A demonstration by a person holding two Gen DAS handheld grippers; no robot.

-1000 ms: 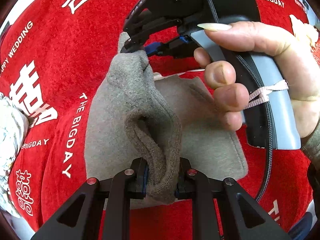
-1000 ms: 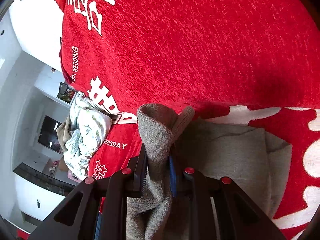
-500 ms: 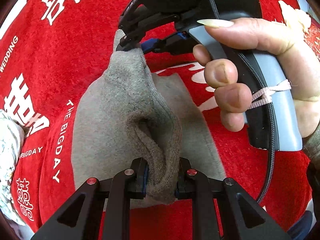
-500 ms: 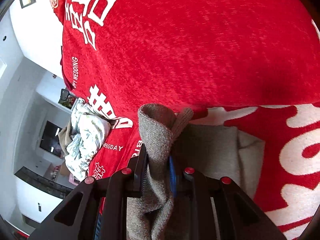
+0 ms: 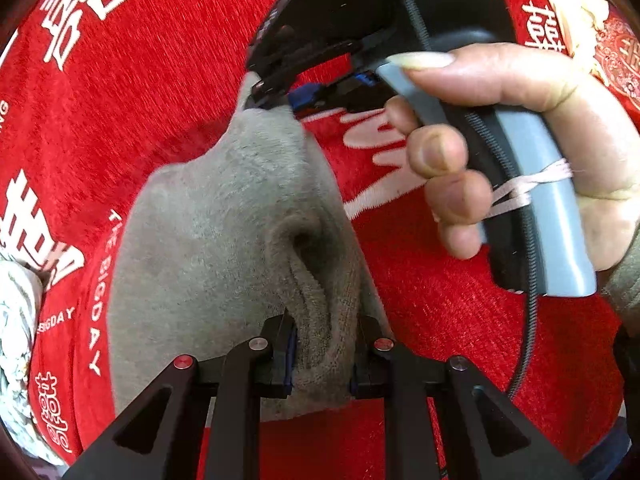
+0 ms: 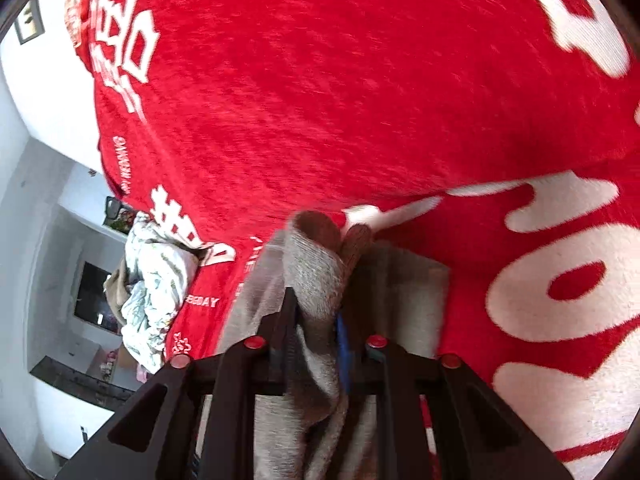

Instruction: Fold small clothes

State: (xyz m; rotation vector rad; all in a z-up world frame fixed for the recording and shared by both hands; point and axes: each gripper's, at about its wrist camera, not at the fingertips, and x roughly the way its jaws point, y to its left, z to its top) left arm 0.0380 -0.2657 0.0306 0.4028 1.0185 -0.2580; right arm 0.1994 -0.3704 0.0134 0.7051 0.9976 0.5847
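Observation:
A small grey-brown knit garment (image 5: 224,240) hangs stretched between both grippers above a red cloth with white lettering (image 5: 140,92). My left gripper (image 5: 322,354) is shut on one bunched edge of it. My right gripper (image 6: 316,320) is shut on the other edge (image 6: 316,276); in the left wrist view it shows at the top (image 5: 276,96), held by a hand (image 5: 520,132). The garment drapes down to the left beneath the held edge, and its lower part is hidden.
A crumpled pale patterned cloth (image 6: 156,280) lies at the left edge of the red cloth; it also shows in the left wrist view (image 5: 16,320). A cream object (image 5: 576,4) lies at the far right. White walls and dark furniture show beyond the cloth's edge (image 6: 48,240).
Both grippers have carried the garment over the red cloth; the held edge is pulled straighter. The flat part that showed to the right is now covered or drawn in.

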